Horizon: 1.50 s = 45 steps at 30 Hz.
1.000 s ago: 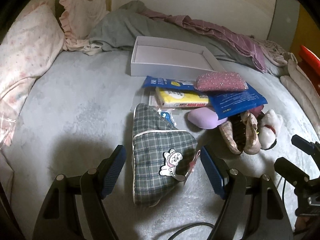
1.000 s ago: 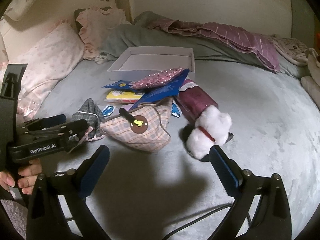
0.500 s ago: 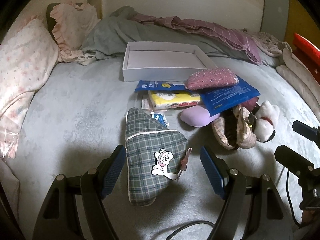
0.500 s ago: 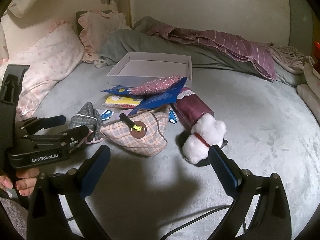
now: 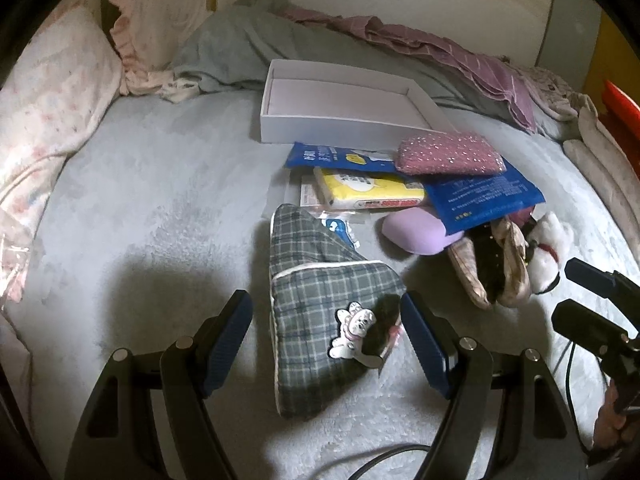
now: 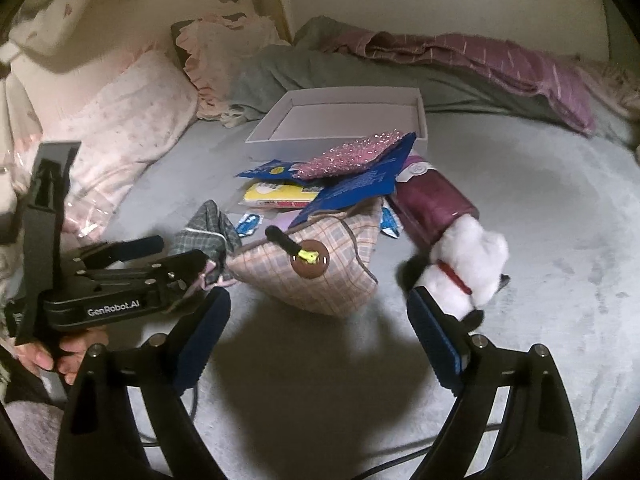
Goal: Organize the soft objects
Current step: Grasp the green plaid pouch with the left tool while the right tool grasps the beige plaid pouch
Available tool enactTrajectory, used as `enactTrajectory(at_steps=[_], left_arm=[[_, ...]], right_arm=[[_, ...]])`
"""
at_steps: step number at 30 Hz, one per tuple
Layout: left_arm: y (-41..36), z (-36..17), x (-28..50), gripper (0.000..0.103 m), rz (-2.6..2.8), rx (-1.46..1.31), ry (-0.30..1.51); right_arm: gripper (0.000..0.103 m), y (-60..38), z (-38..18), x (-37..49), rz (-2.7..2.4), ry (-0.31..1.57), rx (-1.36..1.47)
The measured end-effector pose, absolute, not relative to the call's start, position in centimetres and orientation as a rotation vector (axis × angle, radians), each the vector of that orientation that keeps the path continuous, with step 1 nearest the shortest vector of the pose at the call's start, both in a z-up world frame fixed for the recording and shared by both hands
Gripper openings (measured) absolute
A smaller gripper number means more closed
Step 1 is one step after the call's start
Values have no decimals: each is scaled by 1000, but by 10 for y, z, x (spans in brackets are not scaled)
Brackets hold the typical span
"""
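Note:
A green plaid pouch [image 5: 320, 300] with a cartoon badge lies on the grey bed between the pads of my left gripper [image 5: 324, 340], which is open; the right pad is near its edge, the left pad apart. My right gripper [image 6: 318, 334] is open with its jaws closing, and the near edge of a pink plaid pouch [image 6: 312, 276] lies between its tips, unpressed. A white plush toy [image 6: 468, 264] sits just past its right finger. In the right wrist view the left gripper [image 6: 160, 252] straddles the green pouch [image 6: 208, 232].
An empty white box [image 5: 344, 128] stands behind the pile. A pink sequin pouch [image 5: 448, 154], blue packet [image 5: 480, 196], yellow tissue pack [image 5: 368, 192] and purple cushion [image 5: 416, 232] are heaped together. Pillows [image 5: 52, 92] and blankets [image 5: 248, 48] line the back.
The right gripper's jaws have narrowed a little, and its view has swung so the pink plaid pouch sits more centrally between the tips. The left gripper stays around the green pouch.

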<state>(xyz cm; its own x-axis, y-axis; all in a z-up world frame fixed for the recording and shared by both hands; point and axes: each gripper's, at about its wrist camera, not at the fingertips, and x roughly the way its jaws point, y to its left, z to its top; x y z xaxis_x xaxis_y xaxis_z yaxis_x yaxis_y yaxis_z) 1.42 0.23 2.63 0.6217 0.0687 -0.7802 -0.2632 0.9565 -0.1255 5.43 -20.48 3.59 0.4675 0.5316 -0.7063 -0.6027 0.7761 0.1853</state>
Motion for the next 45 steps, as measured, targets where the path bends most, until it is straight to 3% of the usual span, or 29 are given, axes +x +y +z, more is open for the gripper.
enactTrajectory(at_steps=[15, 18, 23, 25, 27, 29, 30, 32, 37, 45], left_arm=[[22, 7, 21, 74, 119, -373, 870], [23, 4, 25, 64, 108, -404, 866], [22, 5, 30, 52, 103, -414, 882], [24, 7, 31, 39, 120, -424, 883], [26, 10, 30, 31, 127, -439, 882], [27, 13, 30, 26, 128, -445, 887], [27, 16, 29, 15, 134, -440, 886], [26, 20, 28, 13, 136, -444, 888], [21, 36, 21, 6, 139, -428, 880], [21, 78, 7, 5, 152, -375, 826]], right_arm=[[90, -181, 19, 50, 789, 683, -236], [88, -174, 14, 47, 751, 623, -282], [79, -166, 11, 56, 736, 627, -322], [69, -165, 10, 62, 742, 649, -308], [46, -165, 8, 67, 746, 681, -298], [35, -165, 7, 70, 740, 702, -289], [28, -166, 7, 70, 737, 702, -286], [23, -170, 10, 69, 733, 705, -266], [19, -183, 20, 65, 740, 721, -211], [17, -193, 47, 56, 730, 749, -216]])
